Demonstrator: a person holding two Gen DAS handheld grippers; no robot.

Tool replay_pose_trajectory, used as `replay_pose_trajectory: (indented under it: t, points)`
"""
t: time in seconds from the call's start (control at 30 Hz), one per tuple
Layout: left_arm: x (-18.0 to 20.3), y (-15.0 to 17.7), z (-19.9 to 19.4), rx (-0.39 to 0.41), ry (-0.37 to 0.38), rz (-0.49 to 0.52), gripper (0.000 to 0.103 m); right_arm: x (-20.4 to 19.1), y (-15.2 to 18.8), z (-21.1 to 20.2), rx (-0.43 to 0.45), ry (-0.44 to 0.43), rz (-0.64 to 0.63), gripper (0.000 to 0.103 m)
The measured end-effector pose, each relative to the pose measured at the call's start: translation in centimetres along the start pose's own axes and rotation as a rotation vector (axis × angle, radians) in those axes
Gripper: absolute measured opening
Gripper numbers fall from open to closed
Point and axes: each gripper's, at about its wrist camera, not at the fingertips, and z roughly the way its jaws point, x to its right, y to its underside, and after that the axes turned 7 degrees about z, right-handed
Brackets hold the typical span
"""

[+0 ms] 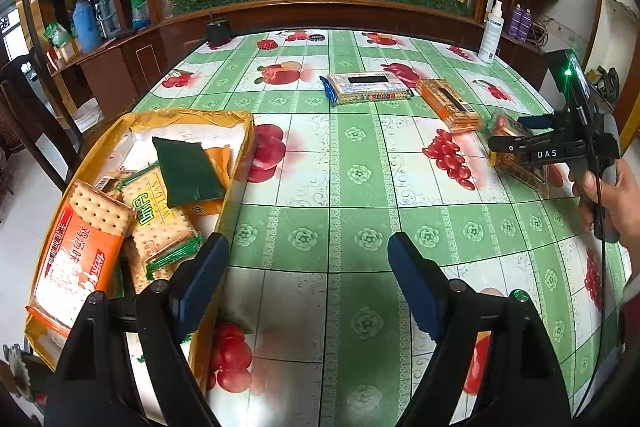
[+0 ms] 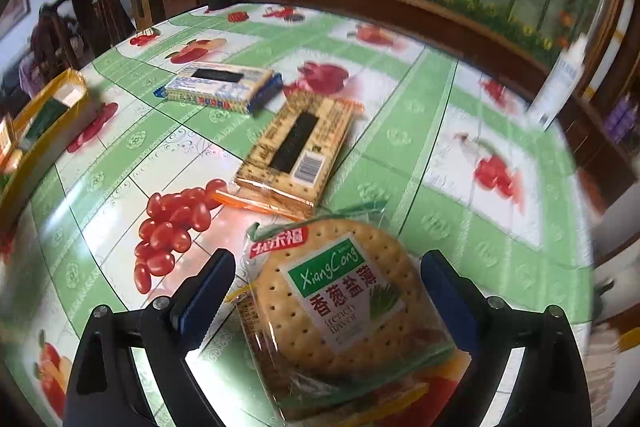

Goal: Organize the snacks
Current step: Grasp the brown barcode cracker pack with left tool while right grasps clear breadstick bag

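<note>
Looking along the left gripper, the left wrist view alone shows the yellow box at the desk's left edge, holding several cracker packs and a dark green packet; the right wrist view catches only that box's corner. The left gripper stands wide open and empty above bare tablecloth just right of the box. Only the right wrist view shows the label of the round cracker pack, which lies on the desk well to the right of the box. The right gripper is spread wide, one finger on either side of this pack, neither pad pressing on it. From the left view, a hand grips the right gripper's handle, tilted down. A blue-ended pack and an orange pack lie beyond, right of the box.
</note>
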Motion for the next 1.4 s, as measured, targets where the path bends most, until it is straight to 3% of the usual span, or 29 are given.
replay_pose_trajectory:
  t: [0.07, 0.13, 0.2, 0.43, 0.63, 0.7, 0.8, 0.9, 0.97, 1.07, 1.17, 1.3, 1.4]
  points:
    - [0.1, -0.1, 0.1, -0.005, 0.006, -0.004, 0.082, 0.1, 0.5, -0.2, 0.000, 0.001, 0.026, 0.085]
    - [0.3, -0.2, 0.3, -0.013, 0.013, -0.004, 0.082, 0.2, 1.0, -0.5, -0.006, -0.033, 0.068, 0.058]
    - [1.0, -0.4, 0.4, -0.018, 0.031, 0.006, 0.082, 0.0, 1.8, -1.1, 0.001, -0.058, 0.109, 0.046]
    - [5.1, -1.4, 0.8, -0.017, 0.117, 0.083, 0.082, -1.1, 4.4, -4.0, 0.048, -0.119, 0.204, 0.029]
    - [10.0, -2.0, 0.8, -0.006, 0.255, 0.222, 0.082, -0.3, 6.4, -8.0, 0.143, -0.186, 0.337, 0.022]
    - [11.7, -2.1, 1.0, 0.000, 0.259, 0.294, 0.082, 0.4, 7.3, -9.7, 0.181, -0.185, 0.380, 0.019]
    - [13.2, -2.6, 1.9, -0.023, 0.245, 0.303, 0.084, 1.3, 8.5, -11.7, 0.224, -0.177, 0.420, 0.017]
    - [15.0, -3.2, 2.1, -0.010, 0.287, 0.263, 0.085, 1.6, 9.3, -13.2, 0.249, -0.146, 0.411, 0.017]
    - [16.9, -3.3, 2.2, -0.012, 0.295, 0.311, 0.085, 1.7, 9.8, -14.2, 0.258, -0.127, 0.405, 0.017]
    - [19.4, -3.2, 2.3, -0.008, 0.293, 0.389, 0.085, 1.9, 10.6, -15.7, 0.284, -0.131, 0.407, 0.017]
    - [20.9, -3.2, 3.0, 0.000, 0.223, 0.431, 0.085, 2.1, 11.0, -16.7, 0.296, -0.131, 0.397, 0.017]
    - [22.5, -2.9, 4.7, -0.045, 0.223, 0.477, 0.085, 1.9, 11.7, -17.7, 0.314, -0.136, 0.396, 0.017]
    - [23.3, -2.6, 5.5, -0.038, 0.204, 0.491, 0.097, 1.9, 12.0, -17.9, 0.322, -0.143, 0.398, 0.017]
